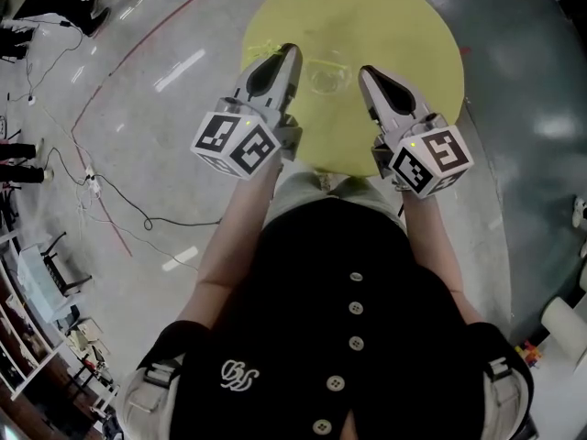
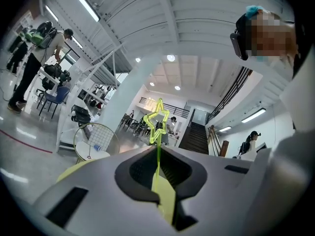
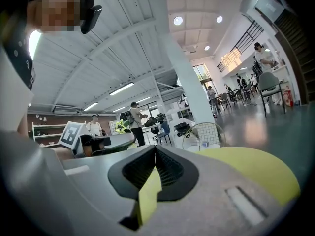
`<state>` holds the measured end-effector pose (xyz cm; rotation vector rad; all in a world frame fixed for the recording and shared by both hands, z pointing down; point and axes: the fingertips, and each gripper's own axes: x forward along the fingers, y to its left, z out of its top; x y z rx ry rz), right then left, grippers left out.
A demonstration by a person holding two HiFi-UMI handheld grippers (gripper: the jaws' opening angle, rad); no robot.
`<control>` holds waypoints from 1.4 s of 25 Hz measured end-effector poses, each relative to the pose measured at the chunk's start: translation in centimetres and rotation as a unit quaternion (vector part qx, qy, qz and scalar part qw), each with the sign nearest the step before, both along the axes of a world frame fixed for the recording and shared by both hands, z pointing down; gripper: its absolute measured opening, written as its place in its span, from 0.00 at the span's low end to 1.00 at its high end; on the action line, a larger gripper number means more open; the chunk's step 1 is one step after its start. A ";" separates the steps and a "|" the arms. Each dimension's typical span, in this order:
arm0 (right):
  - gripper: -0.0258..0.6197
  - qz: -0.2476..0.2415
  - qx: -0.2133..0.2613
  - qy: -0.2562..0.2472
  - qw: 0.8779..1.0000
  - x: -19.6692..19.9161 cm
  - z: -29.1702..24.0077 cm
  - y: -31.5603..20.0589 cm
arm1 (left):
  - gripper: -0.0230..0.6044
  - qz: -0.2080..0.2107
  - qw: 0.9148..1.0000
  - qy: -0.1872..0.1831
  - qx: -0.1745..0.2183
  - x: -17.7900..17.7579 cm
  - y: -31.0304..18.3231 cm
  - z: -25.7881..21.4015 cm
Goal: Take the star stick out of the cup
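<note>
The left gripper's tongs point(image 2: 157, 157) are clamped on the shaft of the thin neon yellow-green plastic star stick point(image 2: 158, 121). The shaft rises out of the seam between the dark ribbed pads point(image 2: 140, 168), and the open star stands well above the tips, roughly upright in the left gripper view. The right gripper's tongs point(image 3: 155, 154) are pressed together with nothing between them.

From the head view, the left gripper point(image 1: 290, 53) and the right gripper point(image 1: 366, 71) lie on either side of the clear plastic cup point(image 1: 323, 75). The cup stands on the round yellow table point(image 1: 413, 26), toward the edge nearer the person. The stick is too thin to make out from above, so I cannot tell whether its lower end has cleared the cup's rim.

The step in hand looks like the lift-out, and the hold seems adequate, though a shaft this slim can swivel between flat pads. To do it well:

- Squeeze evenly and raise the left gripper along the stick's own line, not at a slant.
- Avoid any sideways pull while the lower end may be inside, since a light cup would probably tip or slide.
- Let the idle right gripper rest against the cup's wall if the cup starts to rise with the stick.
- Move aside only once the stick's foot shows above the rim.
</note>
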<state>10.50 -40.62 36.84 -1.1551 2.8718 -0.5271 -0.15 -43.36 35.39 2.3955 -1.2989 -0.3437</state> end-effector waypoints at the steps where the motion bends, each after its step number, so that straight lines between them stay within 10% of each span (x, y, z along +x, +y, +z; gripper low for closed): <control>1: 0.04 -0.001 0.002 0.000 1.000 0.0 -0.2 0.1 | 0.07 0.001 1.000 0.002 0.003 0.1 0.2 -0.3; 19: 0.04 -0.002 0.040 0.001 0.999 1.7 -3.1 1.0 | 0.07 -0.026 0.996 0.024 0.088 -2.8 3.1 -5.4; 35: 0.04 -0.030 0.057 0.000 0.998 0.3 -3.6 3.2 | 0.07 -0.050 0.996 0.036 0.069 -4.3 4.7 -3.9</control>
